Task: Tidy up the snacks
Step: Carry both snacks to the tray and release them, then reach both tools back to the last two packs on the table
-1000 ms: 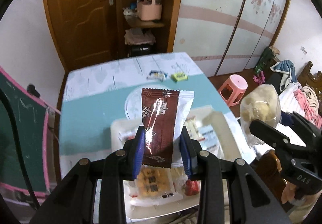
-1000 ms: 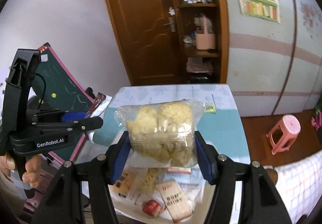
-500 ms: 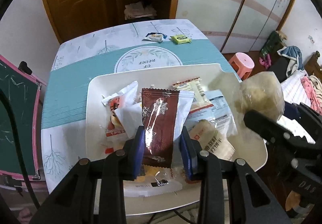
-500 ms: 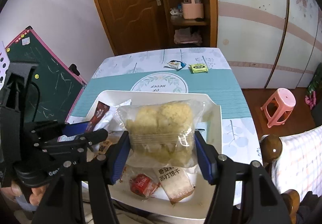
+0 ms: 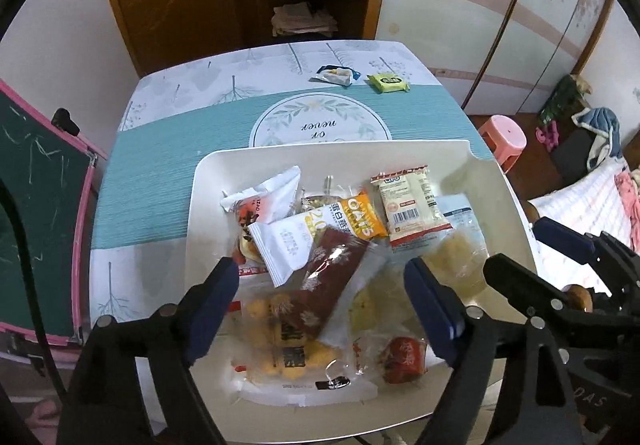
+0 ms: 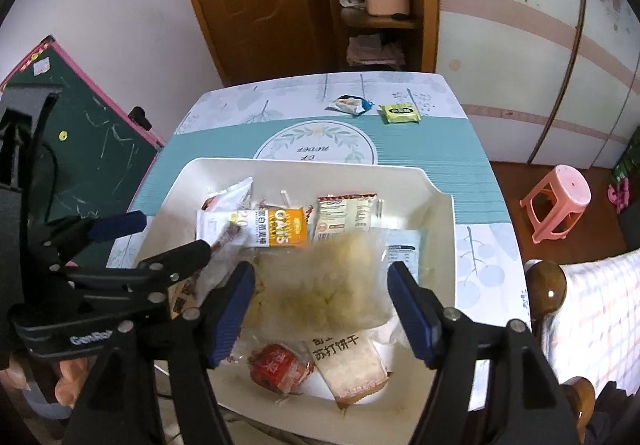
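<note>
Snacks lie heaped in a white tray (image 5: pixel 496 181) on the near part of a table (image 5: pixel 152 181) covered with a teal and white cloth. A brown packet (image 5: pixel 328 277) lies tilted on the heap between the blue pads of the left gripper (image 5: pixel 324 309), whose jaws are opening and no longer press on it. A clear bag of pale puffed snack (image 6: pixel 324 285) lies just right of it, between the pads of the right gripper (image 6: pixel 320 309), whose jaws are also opening, with a gap on each side of the bag. Around these lie an orange oat bar (image 5: pixel 352 219), a white packet (image 5: pixel 284 241), a cream cracker packet with a red edge (image 5: pixel 412 205), a clear bag of yellow biscuits (image 5: pixel 280 341) and a small red sweet (image 5: pixel 402 359), all overlapping so that some are half hidden. At the near edge a white cracker packet with printed characters (image 6: pixel 348 361) rests beside the red sweet. On the far side of the table, well apart from the tray, lie a small blue and white wrapper (image 5: pixel 336 75) and a green packet (image 5: pixel 388 82). A green chalkboard with a pink frame (image 5: pixel 36 213) leans at the left, and a pink stool (image 6: pixel 558 203) stands on the floor at the right.
</note>
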Demonstrator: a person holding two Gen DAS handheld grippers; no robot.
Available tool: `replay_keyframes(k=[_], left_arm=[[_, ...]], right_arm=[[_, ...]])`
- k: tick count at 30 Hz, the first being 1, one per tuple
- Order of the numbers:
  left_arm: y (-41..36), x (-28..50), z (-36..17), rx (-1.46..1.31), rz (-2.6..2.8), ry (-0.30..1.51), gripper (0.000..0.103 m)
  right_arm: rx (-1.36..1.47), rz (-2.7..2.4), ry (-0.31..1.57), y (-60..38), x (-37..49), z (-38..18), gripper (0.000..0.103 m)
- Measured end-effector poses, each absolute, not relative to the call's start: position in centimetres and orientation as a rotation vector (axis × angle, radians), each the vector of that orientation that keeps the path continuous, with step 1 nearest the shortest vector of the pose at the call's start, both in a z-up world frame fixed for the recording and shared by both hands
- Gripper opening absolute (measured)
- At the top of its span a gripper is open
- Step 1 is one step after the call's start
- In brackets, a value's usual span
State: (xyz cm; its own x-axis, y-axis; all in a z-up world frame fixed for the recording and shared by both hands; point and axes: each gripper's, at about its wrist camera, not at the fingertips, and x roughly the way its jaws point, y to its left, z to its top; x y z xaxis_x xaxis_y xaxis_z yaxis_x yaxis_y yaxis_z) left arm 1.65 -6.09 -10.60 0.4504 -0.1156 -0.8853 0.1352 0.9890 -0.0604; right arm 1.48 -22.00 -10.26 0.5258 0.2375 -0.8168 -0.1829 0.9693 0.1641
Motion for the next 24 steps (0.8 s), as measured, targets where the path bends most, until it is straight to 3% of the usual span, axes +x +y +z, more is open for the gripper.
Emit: replay_keyframes(k=[24], left_arm=[[-6.24,2.08,-11.39,0.028,-0.138,1.115,0.084]], right_arm=[[0.083,0.253,1.023,-22.39,2.00,-11.31,0.073]])
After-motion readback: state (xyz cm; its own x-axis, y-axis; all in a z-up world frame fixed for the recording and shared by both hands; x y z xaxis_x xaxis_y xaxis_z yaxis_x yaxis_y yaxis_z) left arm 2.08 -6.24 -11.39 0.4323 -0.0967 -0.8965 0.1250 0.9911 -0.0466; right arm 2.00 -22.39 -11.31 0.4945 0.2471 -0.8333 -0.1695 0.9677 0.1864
